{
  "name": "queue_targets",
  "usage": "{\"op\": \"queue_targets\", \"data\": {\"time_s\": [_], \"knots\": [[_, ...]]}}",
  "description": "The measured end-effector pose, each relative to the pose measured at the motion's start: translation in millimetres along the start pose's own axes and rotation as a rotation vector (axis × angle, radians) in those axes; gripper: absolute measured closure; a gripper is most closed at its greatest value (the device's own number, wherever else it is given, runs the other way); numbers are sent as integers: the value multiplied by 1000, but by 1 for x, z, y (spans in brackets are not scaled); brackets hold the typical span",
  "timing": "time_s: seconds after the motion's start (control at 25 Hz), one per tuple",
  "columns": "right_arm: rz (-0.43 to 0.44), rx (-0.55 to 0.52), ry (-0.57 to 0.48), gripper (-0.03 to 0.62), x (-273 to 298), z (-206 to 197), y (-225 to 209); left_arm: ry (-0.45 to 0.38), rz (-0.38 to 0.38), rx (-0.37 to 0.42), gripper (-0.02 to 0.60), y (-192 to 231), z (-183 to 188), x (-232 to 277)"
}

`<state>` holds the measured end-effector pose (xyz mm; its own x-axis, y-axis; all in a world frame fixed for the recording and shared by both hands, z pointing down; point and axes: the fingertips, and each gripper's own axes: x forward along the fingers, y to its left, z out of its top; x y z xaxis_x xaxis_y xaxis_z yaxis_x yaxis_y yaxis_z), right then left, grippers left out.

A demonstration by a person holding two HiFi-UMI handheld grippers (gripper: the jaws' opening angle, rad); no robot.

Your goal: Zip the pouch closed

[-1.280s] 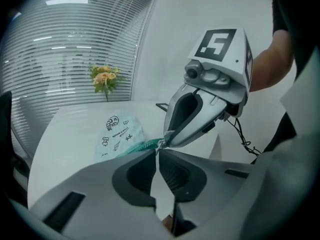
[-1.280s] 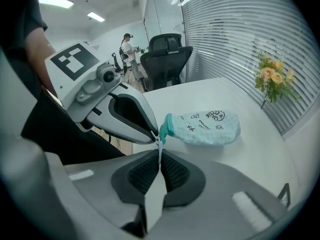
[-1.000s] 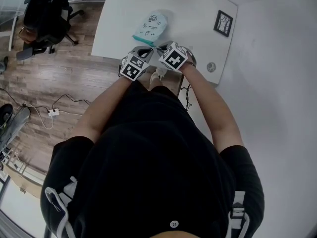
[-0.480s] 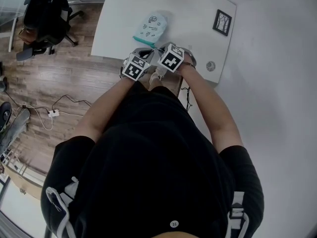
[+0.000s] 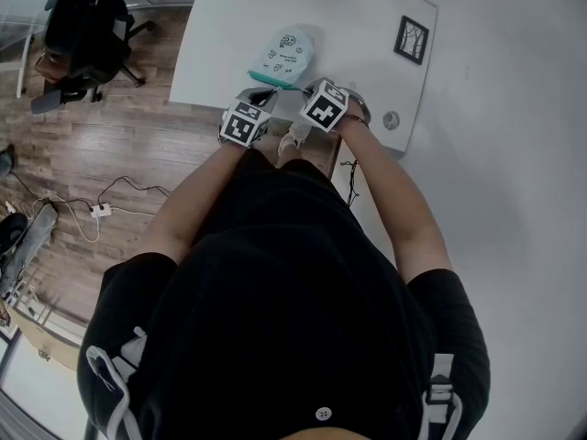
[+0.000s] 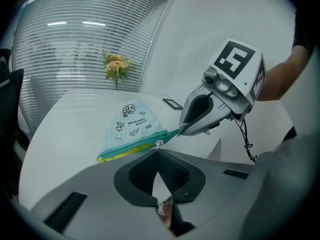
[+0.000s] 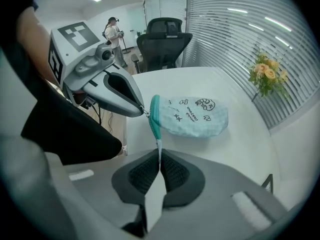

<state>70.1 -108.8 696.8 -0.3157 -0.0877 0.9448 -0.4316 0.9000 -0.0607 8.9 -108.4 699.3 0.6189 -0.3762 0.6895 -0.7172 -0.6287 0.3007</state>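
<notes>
A pale blue pouch (image 5: pixel 285 49) printed with doodles lies near the front edge of the white table (image 5: pixel 358 16), its teal zipper edge toward me. In the left gripper view the pouch (image 6: pixel 131 125) shows yellow lining along the zipper. My left gripper (image 6: pixel 158 150) is shut on the small white zipper pull (image 6: pixel 159 144). My right gripper (image 7: pixel 160 160) is shut on the teal end tab (image 7: pixel 159 145) of the pouch (image 7: pixel 192 116). The grippers' tips sit close together at the zipper edge: the left gripper (image 5: pixel 271 91) and the right gripper (image 5: pixel 301 88).
A small black picture frame (image 5: pixel 414 41) lies at the table's far right, and a round cable grommet (image 5: pixel 392 122) sits near its right front corner. An office chair (image 5: pixel 78 35) stands to the left on the wood floor. Flowers (image 7: pixel 267 69) stand at the table's far side.
The pouch has shifted slightly to the right and away from me on the table. Both grippers have stayed at its zipper edge, shut.
</notes>
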Motion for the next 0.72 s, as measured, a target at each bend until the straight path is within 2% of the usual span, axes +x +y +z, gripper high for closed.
{"op": "queue_targets", "data": {"time_s": [0.72], "knots": [[-43, 45, 38, 579, 3, -24, -20, 2, 75, -63, 575, 35, -13, -14]]}}
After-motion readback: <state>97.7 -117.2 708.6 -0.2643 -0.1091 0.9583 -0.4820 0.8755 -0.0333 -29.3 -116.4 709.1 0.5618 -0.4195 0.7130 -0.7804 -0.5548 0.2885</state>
